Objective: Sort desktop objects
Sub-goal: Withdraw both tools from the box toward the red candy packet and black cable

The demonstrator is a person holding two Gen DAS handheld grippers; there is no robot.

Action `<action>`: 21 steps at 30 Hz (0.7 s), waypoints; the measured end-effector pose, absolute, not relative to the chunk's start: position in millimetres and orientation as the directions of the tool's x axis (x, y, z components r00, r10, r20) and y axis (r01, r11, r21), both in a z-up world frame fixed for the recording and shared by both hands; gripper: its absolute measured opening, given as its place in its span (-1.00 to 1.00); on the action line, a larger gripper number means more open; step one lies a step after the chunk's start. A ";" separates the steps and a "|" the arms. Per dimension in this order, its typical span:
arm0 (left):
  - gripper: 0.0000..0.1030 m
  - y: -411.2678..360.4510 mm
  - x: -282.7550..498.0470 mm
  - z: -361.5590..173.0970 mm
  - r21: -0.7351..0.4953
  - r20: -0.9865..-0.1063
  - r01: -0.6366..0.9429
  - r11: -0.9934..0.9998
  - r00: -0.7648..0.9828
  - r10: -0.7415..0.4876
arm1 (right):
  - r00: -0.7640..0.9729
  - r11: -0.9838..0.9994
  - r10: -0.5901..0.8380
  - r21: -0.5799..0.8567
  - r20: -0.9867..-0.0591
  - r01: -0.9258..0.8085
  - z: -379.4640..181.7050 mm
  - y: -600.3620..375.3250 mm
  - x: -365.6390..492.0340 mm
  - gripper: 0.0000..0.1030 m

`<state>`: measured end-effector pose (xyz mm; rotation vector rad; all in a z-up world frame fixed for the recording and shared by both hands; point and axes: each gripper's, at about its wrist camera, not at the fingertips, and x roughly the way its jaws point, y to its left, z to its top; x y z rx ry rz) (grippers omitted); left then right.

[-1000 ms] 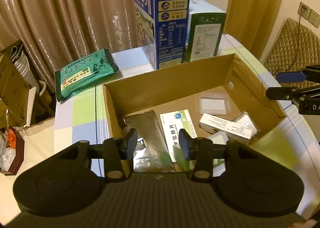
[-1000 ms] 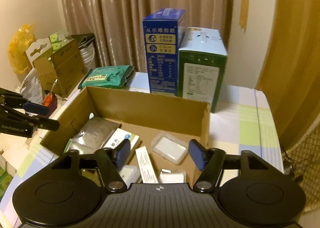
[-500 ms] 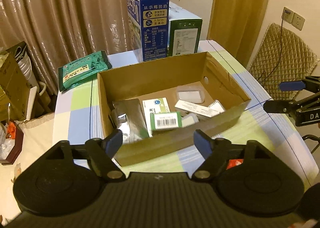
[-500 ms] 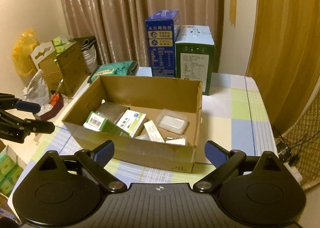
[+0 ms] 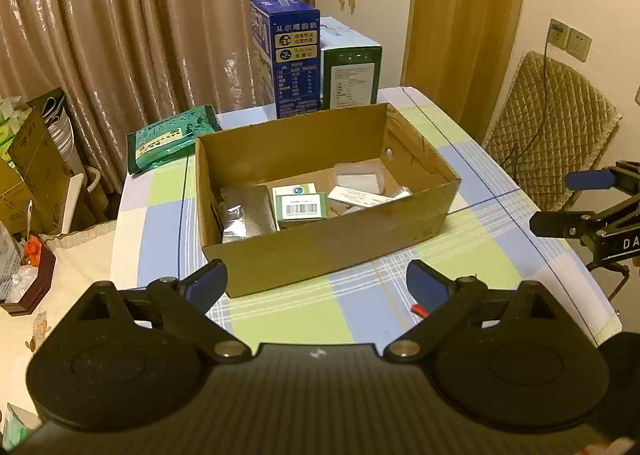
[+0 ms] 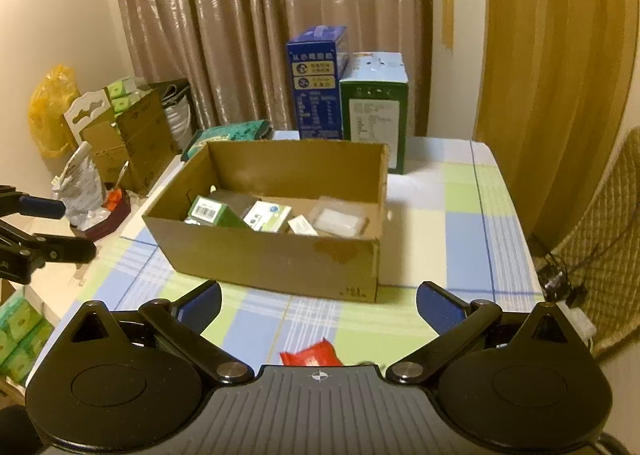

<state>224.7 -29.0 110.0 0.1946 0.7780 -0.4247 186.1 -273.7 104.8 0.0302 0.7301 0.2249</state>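
Right wrist view: right claw [image 6: 319, 305] opening wide, empty, above the red packet [image 6: 310, 353] just below it, likely light, crinkly, best pinched across its flat faces.

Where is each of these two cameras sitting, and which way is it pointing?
Left wrist view: sits on the left gripper, looking down across the checked table at the cardboard box; its jaws are opening, nothing between; the right gripper shows at right.
Right wrist view: sits on the right gripper, facing the box from its other corner; jaws opening, empty.
Both share the box and the blue carton.
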 end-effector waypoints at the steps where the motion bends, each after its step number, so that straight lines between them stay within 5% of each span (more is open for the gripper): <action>1: 0.88 -29.2 221.7 110.5 0.016 -0.712 0.440 0.898 0.635 -0.299 | 0.721 0.976 0.213 0.107 -0.659 -0.191 104.0 -275.1 182.7 0.96; 21: 0.97 -27.1 176.8 99.8 0.070 -0.703 0.426 0.902 0.662 -0.258 | 0.714 0.983 0.175 0.154 -0.678 -0.095 85.7 -298.3 131.1 0.96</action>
